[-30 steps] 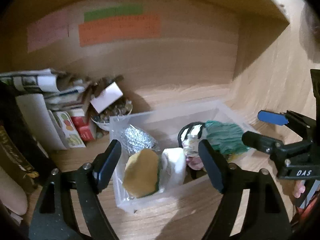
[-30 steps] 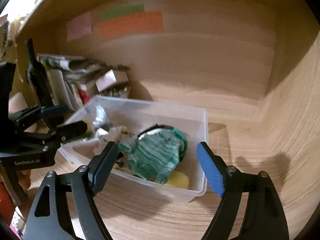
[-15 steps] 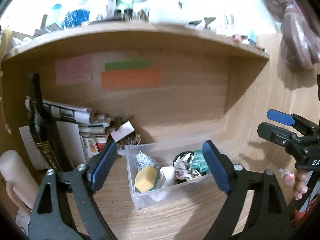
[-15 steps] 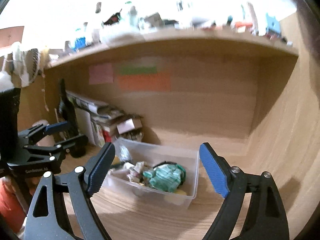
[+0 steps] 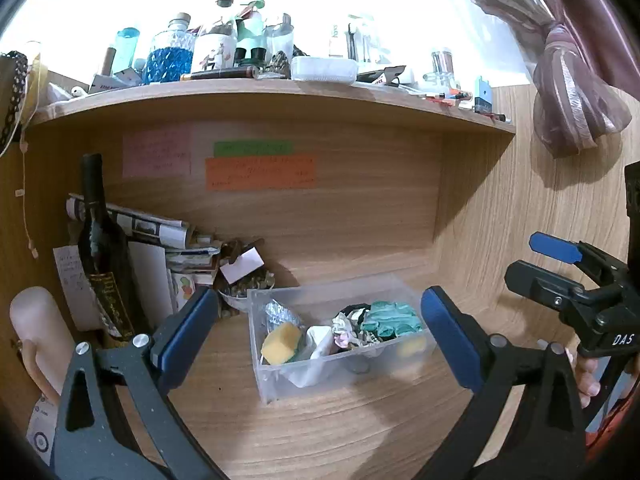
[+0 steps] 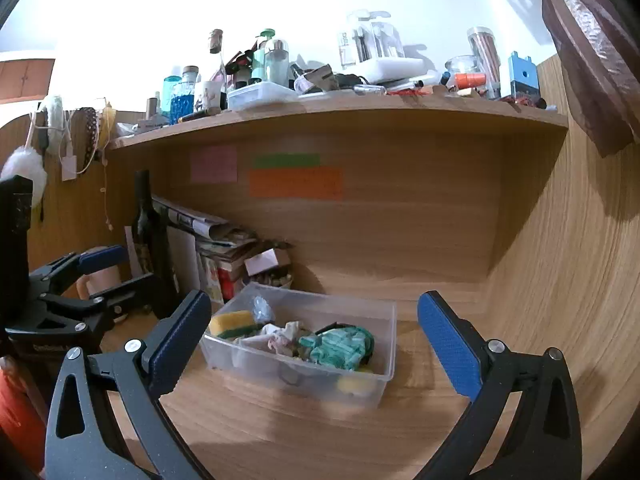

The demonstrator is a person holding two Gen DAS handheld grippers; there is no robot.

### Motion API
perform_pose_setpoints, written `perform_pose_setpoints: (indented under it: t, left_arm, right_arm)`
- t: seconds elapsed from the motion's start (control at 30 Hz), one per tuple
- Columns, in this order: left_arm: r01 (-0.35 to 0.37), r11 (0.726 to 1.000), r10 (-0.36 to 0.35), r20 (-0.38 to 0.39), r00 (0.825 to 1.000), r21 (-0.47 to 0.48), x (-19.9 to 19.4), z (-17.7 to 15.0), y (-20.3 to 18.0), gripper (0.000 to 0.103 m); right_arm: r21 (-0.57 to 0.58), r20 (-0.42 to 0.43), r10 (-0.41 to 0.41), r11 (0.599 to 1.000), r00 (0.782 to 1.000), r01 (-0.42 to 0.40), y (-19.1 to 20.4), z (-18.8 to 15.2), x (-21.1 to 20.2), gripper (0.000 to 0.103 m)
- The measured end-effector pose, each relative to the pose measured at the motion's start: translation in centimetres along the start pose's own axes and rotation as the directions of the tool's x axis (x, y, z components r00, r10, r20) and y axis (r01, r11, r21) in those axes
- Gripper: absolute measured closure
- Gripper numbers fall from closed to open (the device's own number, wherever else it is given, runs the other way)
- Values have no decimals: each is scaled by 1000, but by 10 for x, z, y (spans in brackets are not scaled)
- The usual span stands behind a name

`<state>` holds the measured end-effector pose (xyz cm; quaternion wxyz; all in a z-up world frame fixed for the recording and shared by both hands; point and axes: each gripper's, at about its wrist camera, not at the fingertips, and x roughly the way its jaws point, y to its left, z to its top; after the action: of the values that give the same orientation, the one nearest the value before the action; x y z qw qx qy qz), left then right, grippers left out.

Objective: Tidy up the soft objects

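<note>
You've pulled both grippers way back since a second ago: the clear plastic bin [image 5: 340, 344] went from filling the view to sitting small on the wood-grain desk [image 5: 320, 432], ahead of and between your left gripper [image 5: 320, 334] fingers. Both it and the right gripper [image 6: 314, 338] are spread wide, holding nothing. Inside: a blocky yellow sponge [image 5: 280, 338], crinkly foil scrubber [image 5: 278, 312], and knitted green cloth [image 6: 340, 348]. The bin's long axis runs across the left view.
</note>
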<state>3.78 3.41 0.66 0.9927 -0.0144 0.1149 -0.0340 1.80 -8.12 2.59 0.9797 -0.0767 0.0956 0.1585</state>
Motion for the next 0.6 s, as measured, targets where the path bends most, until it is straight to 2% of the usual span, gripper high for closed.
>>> perform_pose_setpoints:
  t: [0.6]
  left_arm:
    - [2,1000,-2,2,1000,-4,-2,-1,-1,0]
  right_arm:
    - [25,-7,2,1000,1000,-2,0,-5,-2,0]
